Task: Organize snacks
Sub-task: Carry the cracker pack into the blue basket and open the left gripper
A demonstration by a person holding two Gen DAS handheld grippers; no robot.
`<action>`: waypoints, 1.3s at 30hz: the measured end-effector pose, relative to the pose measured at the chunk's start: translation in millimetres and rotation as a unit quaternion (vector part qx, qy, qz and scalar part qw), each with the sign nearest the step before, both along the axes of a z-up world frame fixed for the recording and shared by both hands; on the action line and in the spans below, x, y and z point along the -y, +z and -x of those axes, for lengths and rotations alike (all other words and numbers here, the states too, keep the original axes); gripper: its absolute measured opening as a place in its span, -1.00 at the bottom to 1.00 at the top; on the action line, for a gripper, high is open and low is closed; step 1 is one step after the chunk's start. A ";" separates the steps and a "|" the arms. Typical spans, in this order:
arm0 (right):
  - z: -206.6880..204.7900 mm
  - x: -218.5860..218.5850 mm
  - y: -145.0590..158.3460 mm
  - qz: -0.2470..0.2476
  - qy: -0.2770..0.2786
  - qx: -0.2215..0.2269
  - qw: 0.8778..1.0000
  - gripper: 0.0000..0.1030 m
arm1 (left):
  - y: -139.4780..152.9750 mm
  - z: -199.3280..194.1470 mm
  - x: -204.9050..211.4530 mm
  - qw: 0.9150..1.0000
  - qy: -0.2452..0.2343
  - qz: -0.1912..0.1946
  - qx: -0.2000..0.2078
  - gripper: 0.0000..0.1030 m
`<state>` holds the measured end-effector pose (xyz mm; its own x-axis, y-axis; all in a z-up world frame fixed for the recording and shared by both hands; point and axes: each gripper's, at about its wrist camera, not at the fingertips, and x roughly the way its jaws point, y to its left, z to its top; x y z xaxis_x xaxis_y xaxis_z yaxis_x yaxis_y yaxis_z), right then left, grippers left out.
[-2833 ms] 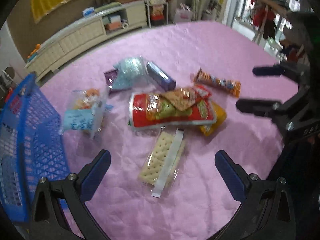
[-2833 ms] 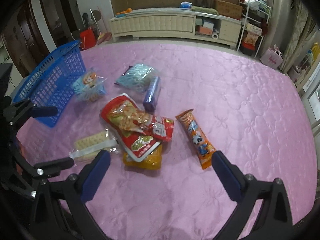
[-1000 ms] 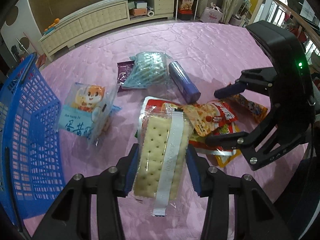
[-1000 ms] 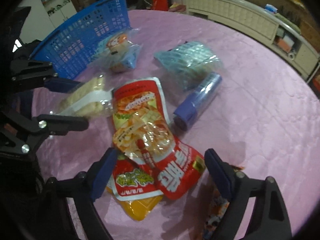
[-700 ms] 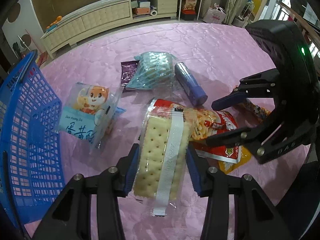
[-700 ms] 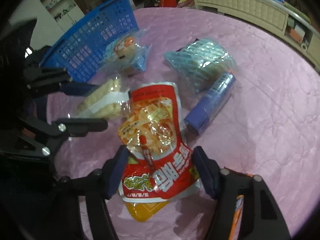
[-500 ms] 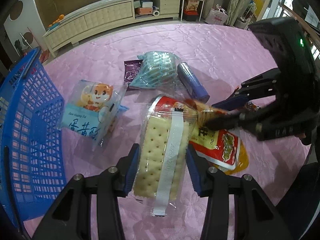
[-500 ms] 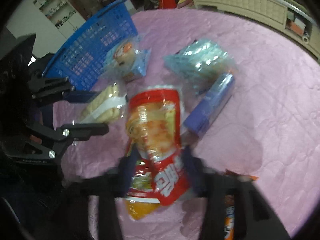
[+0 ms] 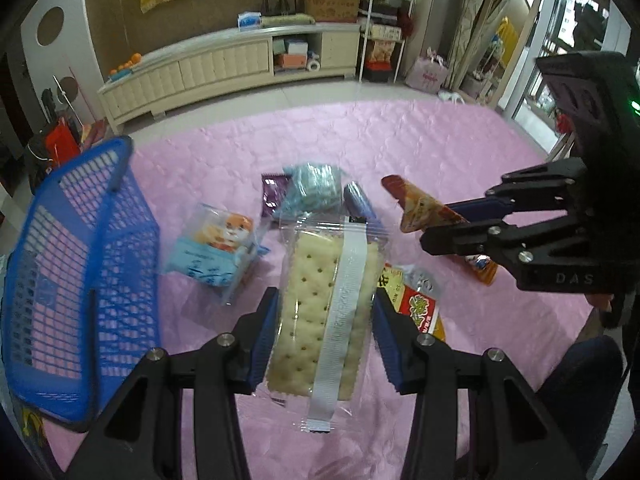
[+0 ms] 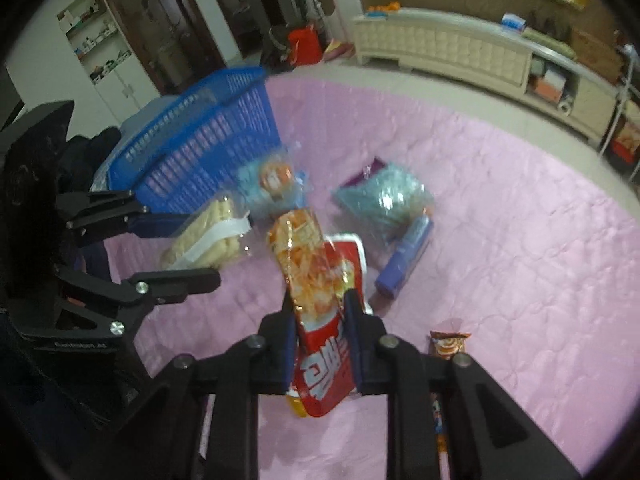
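Observation:
My left gripper [image 9: 326, 314] is shut on a clear pack of pale crackers [image 9: 312, 300], held lengthwise above the pink quilted cover [image 9: 440, 152]. The right wrist view shows this pack [image 10: 208, 240] beside the blue basket [image 10: 208, 152]. My right gripper [image 10: 320, 316] is closing its jaws on a red and orange snack bag [image 10: 316, 276]. Its pads pinch the bag's middle, and the bag stands up off the cover. In the left wrist view the bag's [image 9: 420, 208] top pokes out of the right gripper [image 9: 440, 224]. The blue basket [image 9: 80, 260] lies at the left.
On the cover lie a cartoon-fox pack [image 9: 216, 244], a teal pack [image 9: 316, 188], a purple wrapper [image 9: 272, 196], a blue-violet roll [image 9: 360, 204], another red bag over a yellow one [image 9: 418, 302] and an orange bar [image 10: 448, 344]. A cream cabinet [image 9: 224, 64] stands behind.
The right gripper's jaws came together on the red snack bag and lifted it off the pile. The left gripper rose with the cracker pack, and the snacks on the cover look farther away.

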<state>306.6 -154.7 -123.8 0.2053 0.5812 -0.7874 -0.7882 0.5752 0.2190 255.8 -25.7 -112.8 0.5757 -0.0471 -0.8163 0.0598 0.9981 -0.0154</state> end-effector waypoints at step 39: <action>23.3 -172.0 119.6 -0.042 -0.045 0.066 0.996 -0.51 | 133.1 42.9 -210.8 0.992 0.042 -0.051 0.108 -0.15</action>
<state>283.4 17.3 -4.2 0.3583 0.6180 -0.6997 -0.7594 0.6289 0.1666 212.9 185.1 20.3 0.7366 0.0849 -0.6709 -0.0324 0.9954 0.0903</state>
